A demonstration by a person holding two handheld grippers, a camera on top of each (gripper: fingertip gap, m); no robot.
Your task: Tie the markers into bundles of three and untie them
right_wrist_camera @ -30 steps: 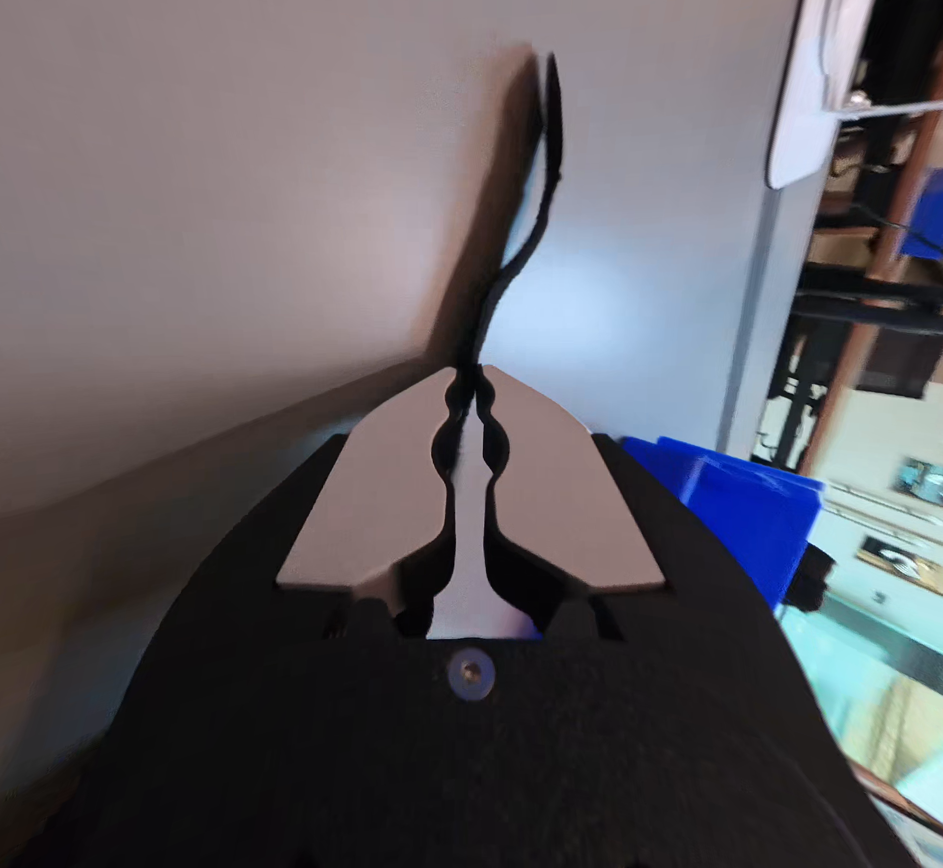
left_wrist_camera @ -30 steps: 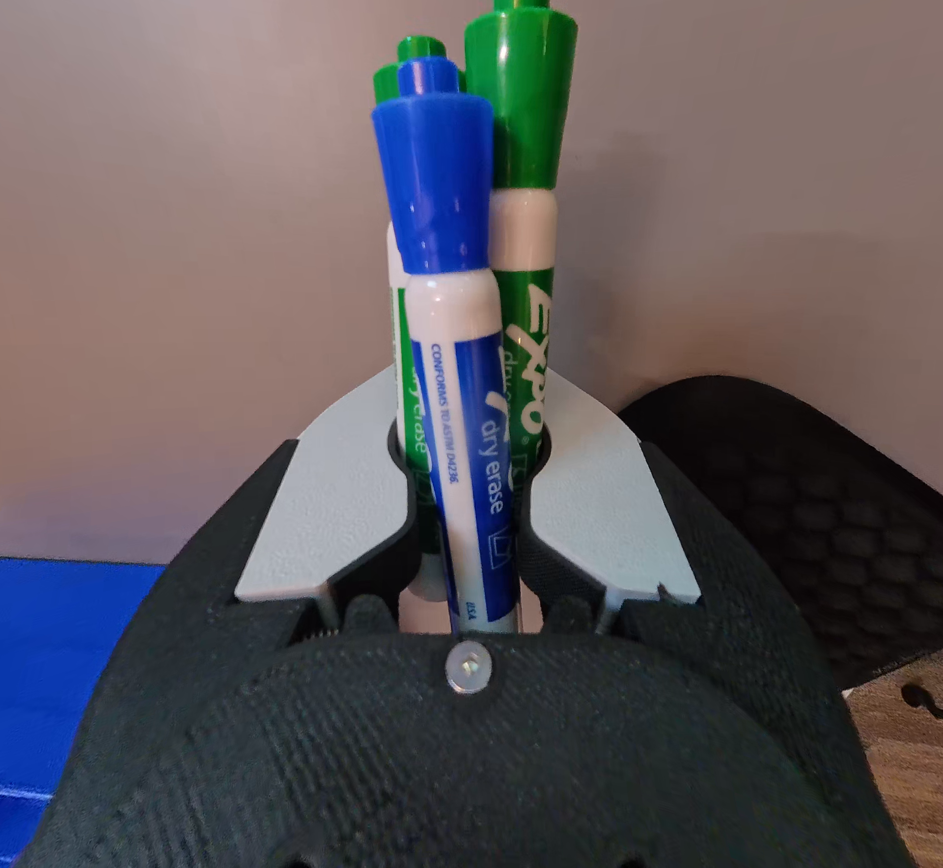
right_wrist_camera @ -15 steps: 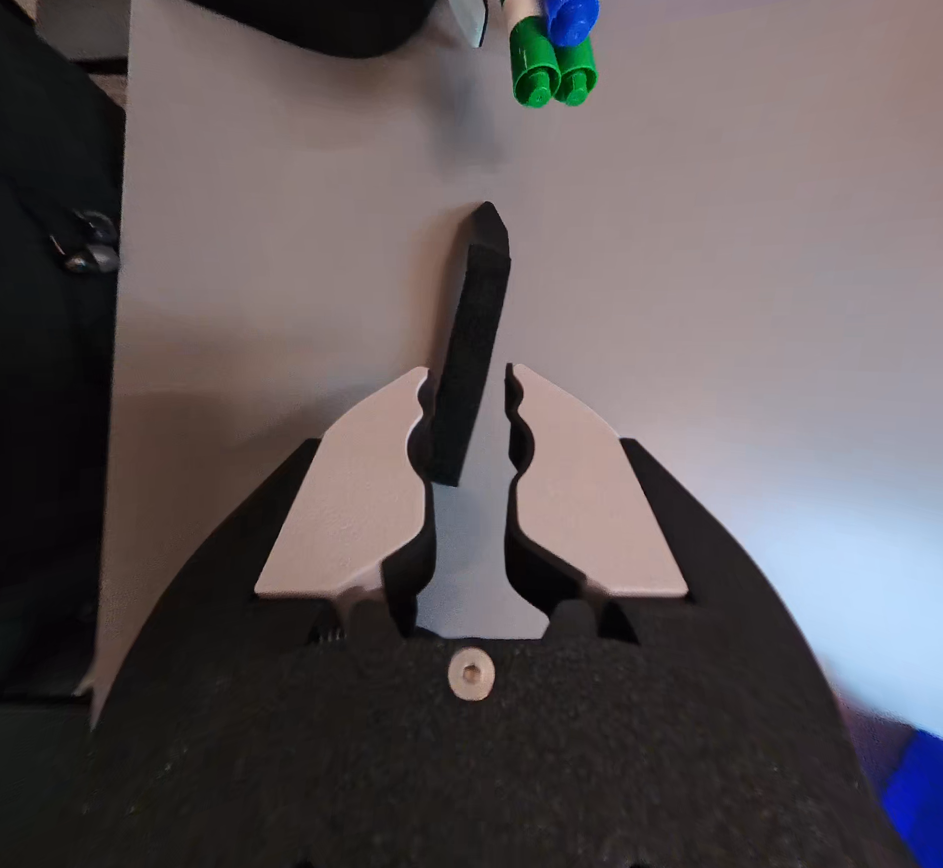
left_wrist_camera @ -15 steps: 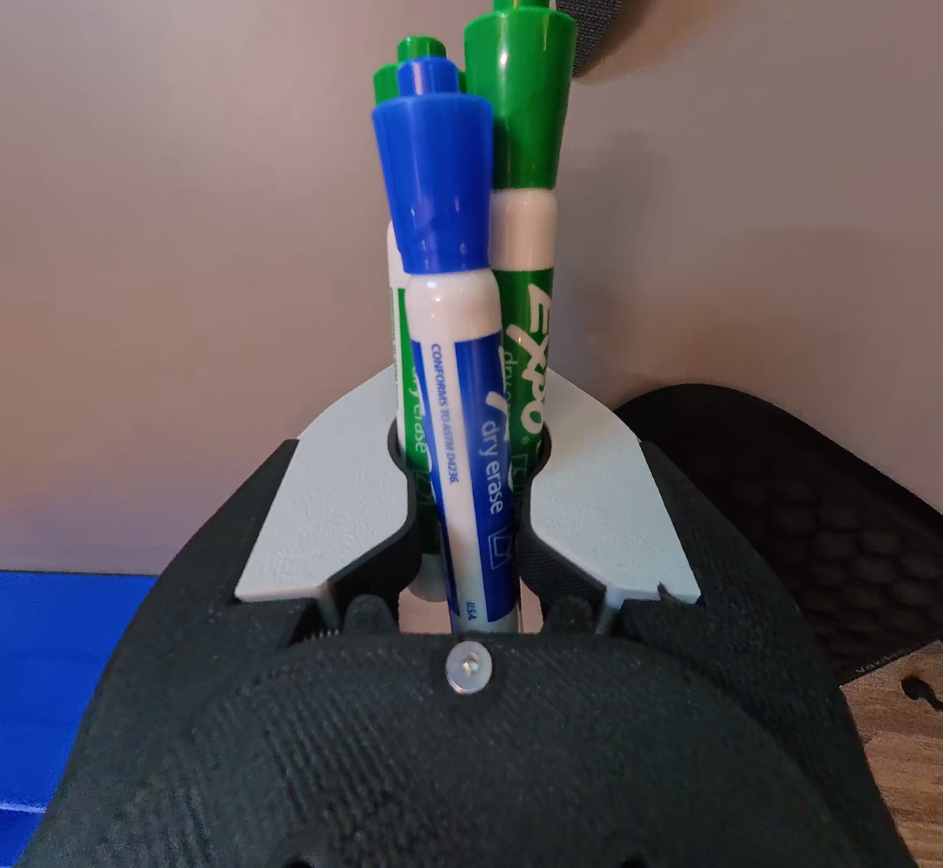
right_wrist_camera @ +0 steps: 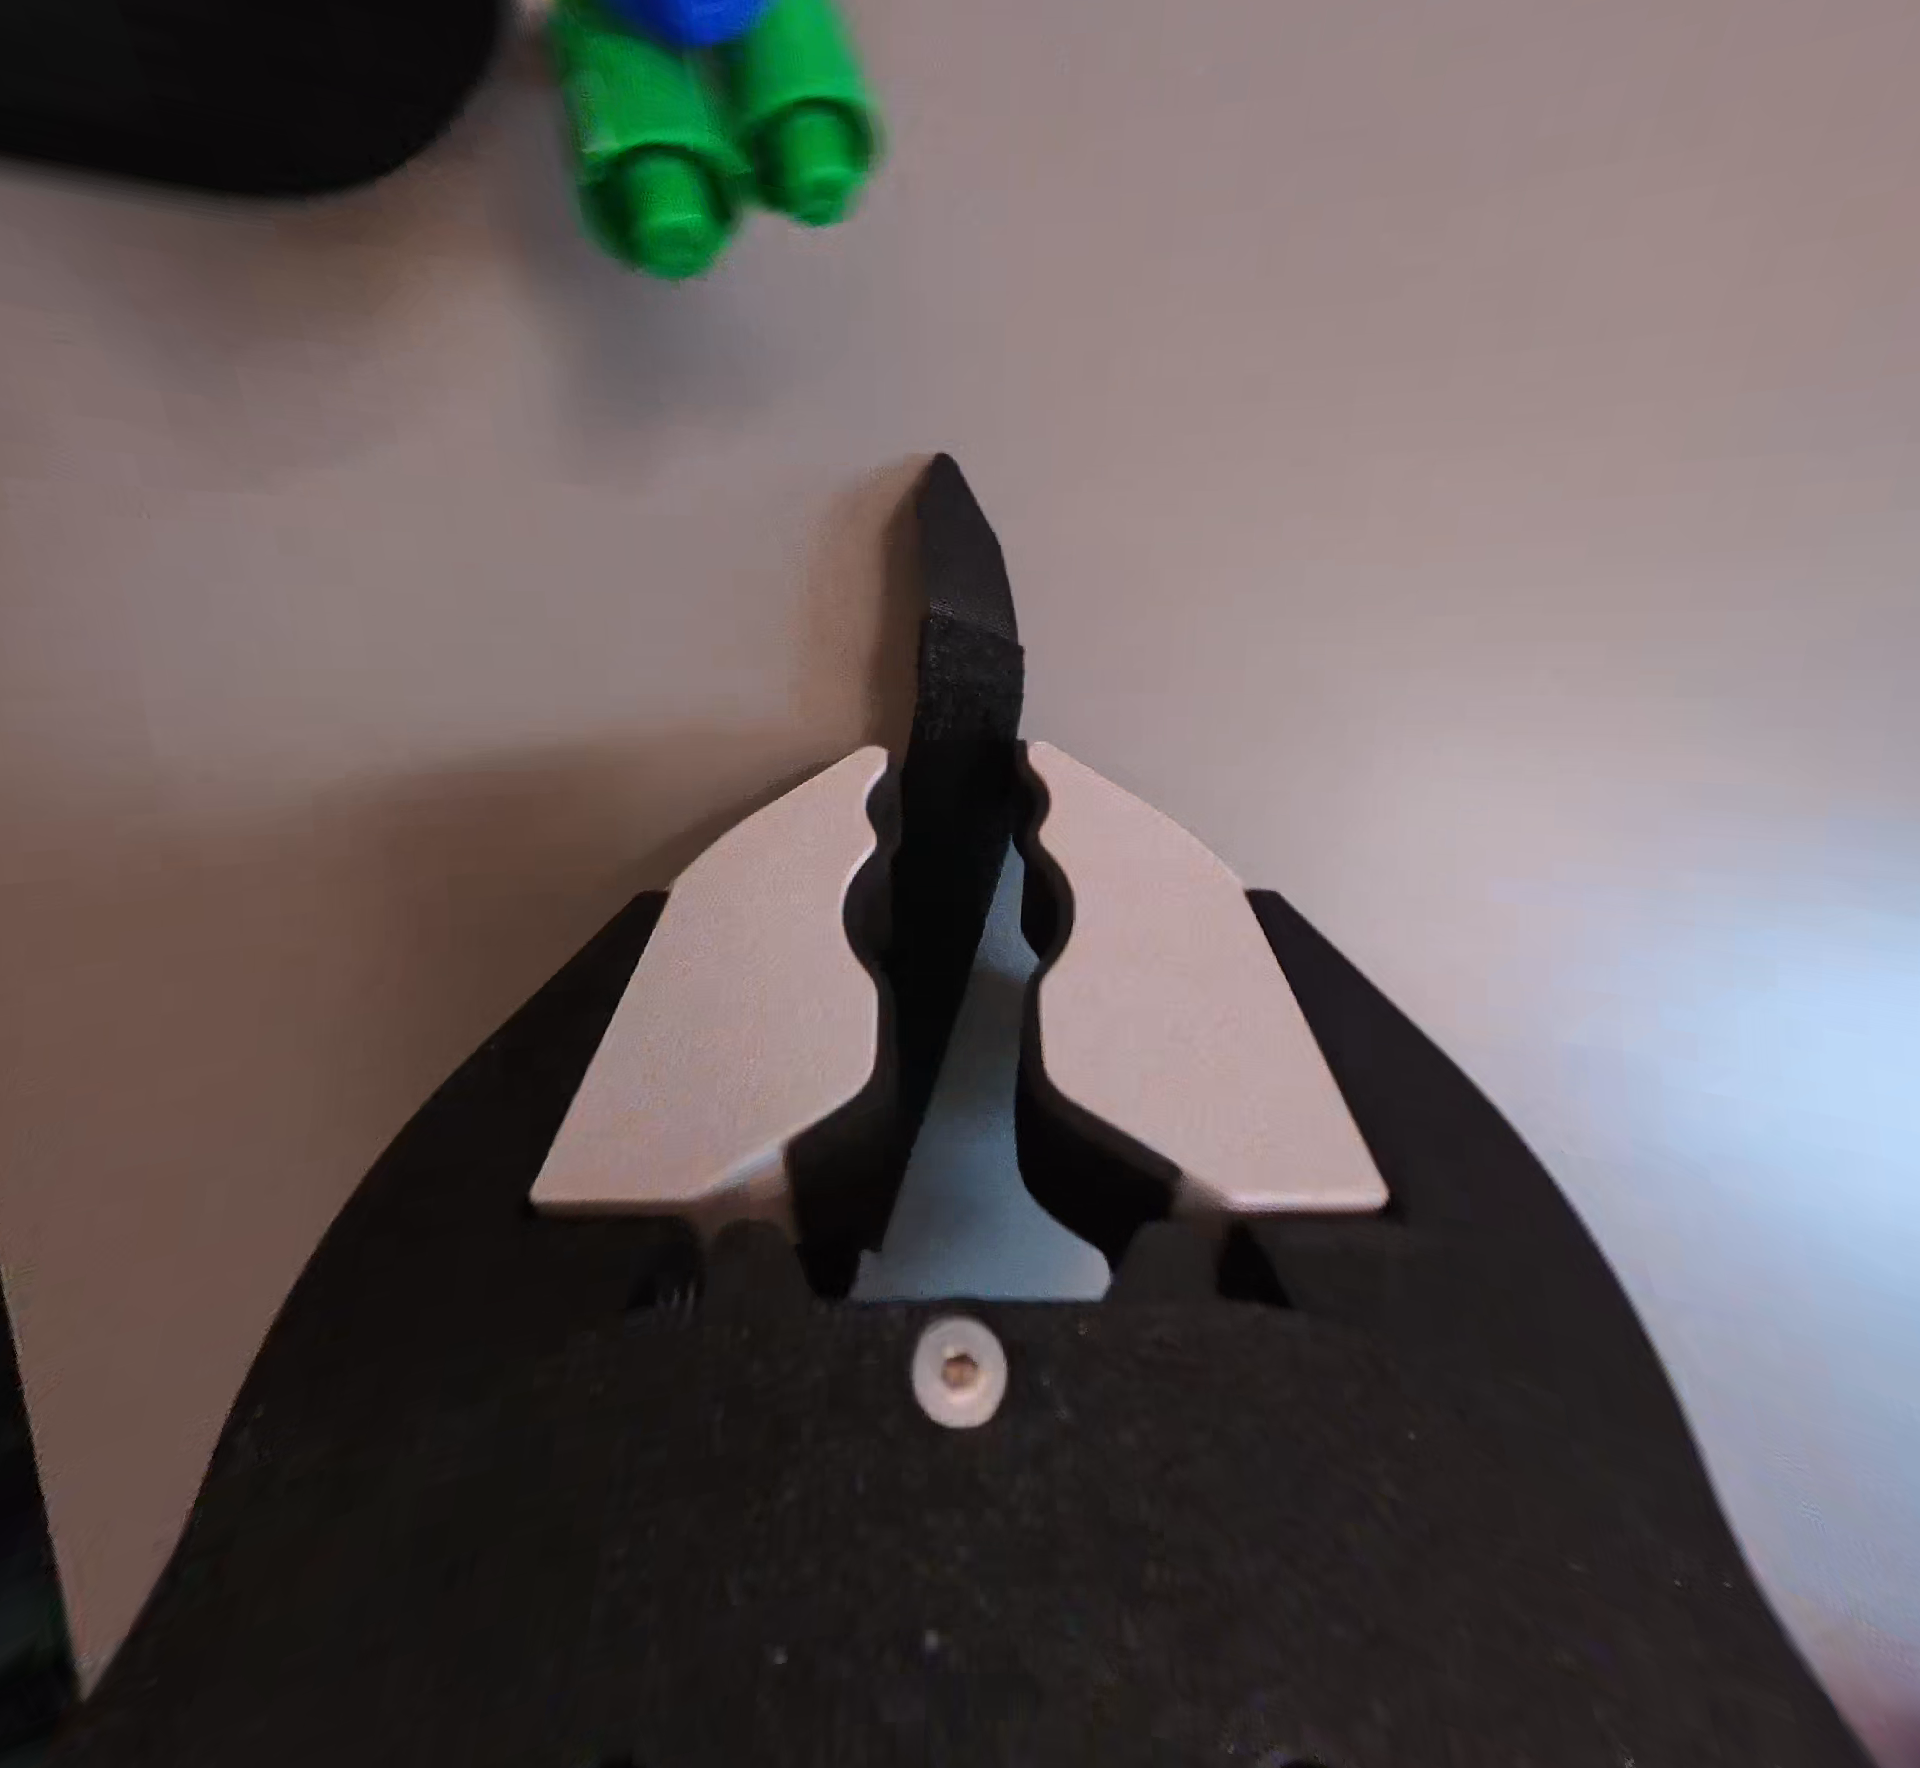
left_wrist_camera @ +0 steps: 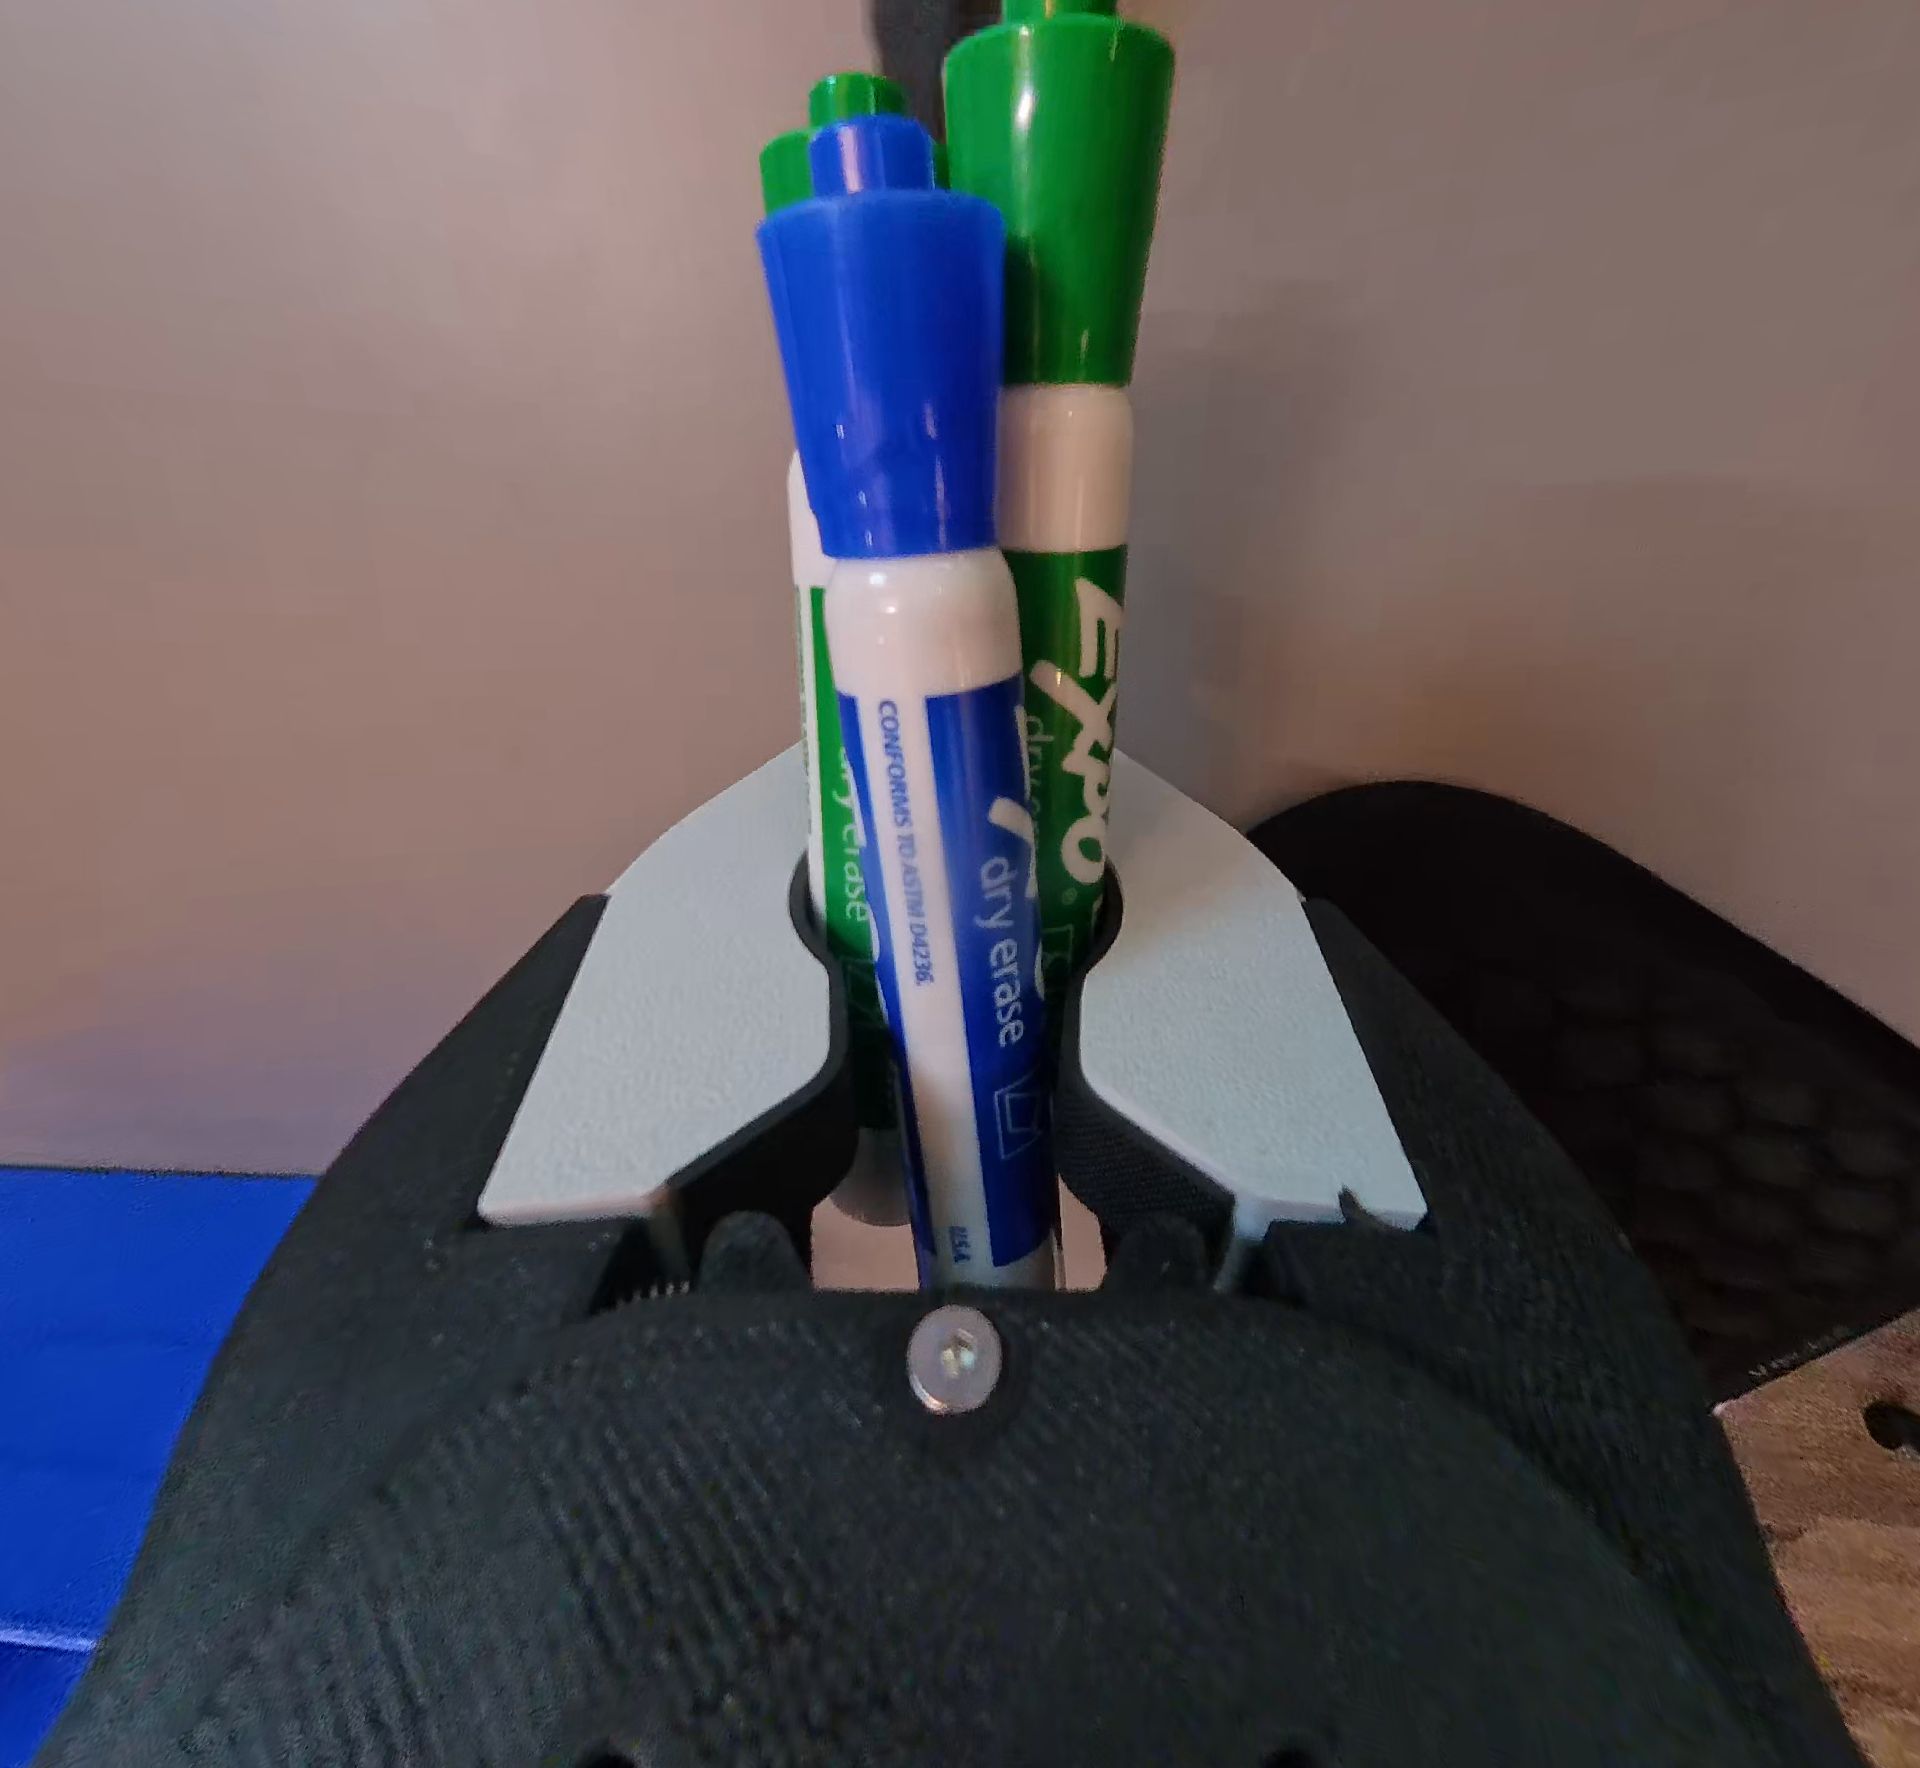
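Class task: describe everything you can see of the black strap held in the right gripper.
The black strap is a flat, flexible band with a fuzzy, fabric-like surface and a smoother pointed tip. It stands on edge between the right gripper fingers, bending slightly, its tip pointing forward over the grey surface. Its lower end slants toward the left finger. It is apart from the markers.

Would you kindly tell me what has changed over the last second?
The right hand-held gripper swung round to face the markers and drew nearer them, its jaws loosening, then closing again on the black strap, which now shows behind the bundle. The left hand-held gripper stayed clamped on all three markers.
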